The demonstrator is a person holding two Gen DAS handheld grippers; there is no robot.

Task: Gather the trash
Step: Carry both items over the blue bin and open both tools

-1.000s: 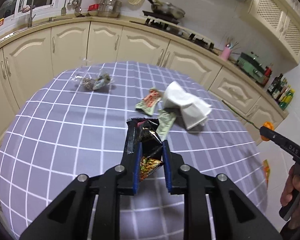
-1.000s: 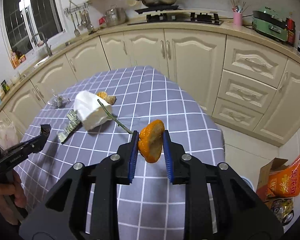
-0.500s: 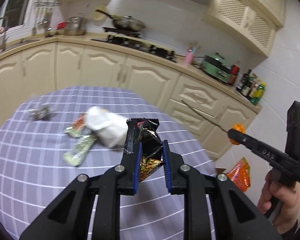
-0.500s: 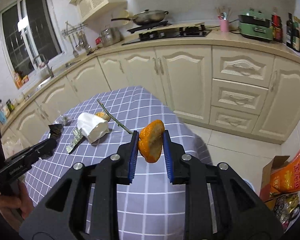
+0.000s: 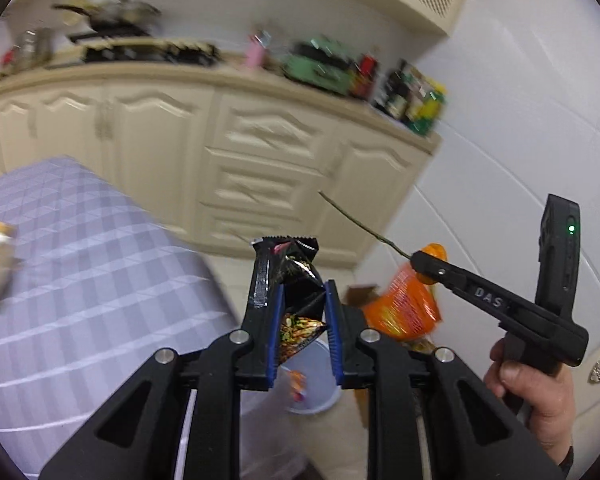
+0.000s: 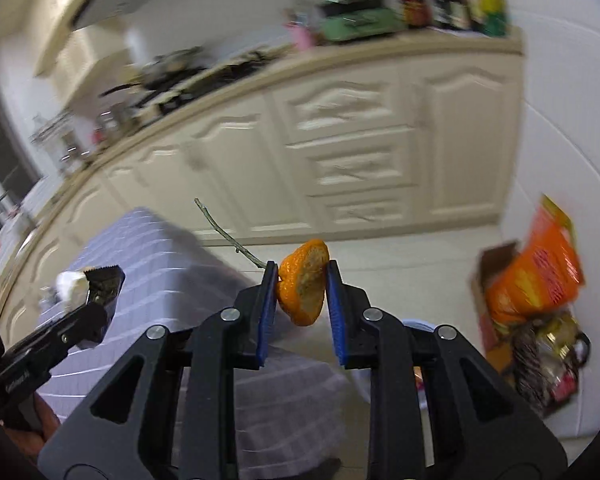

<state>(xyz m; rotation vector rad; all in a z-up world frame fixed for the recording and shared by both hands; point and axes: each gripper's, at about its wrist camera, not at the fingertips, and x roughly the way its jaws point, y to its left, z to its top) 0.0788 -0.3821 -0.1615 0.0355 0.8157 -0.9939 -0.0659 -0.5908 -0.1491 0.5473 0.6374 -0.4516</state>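
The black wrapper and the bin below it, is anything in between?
Nothing. In the left wrist view the wrapper hangs in the left tongs, with only bare air down to the bin.

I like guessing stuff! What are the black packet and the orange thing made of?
Black packet: probably thin plastic film, glossy, creased, with a crimped sealed top. Orange thing: looks like citrus peel, dimpled matte skin with a pale pithy inside and a thin twig attached.
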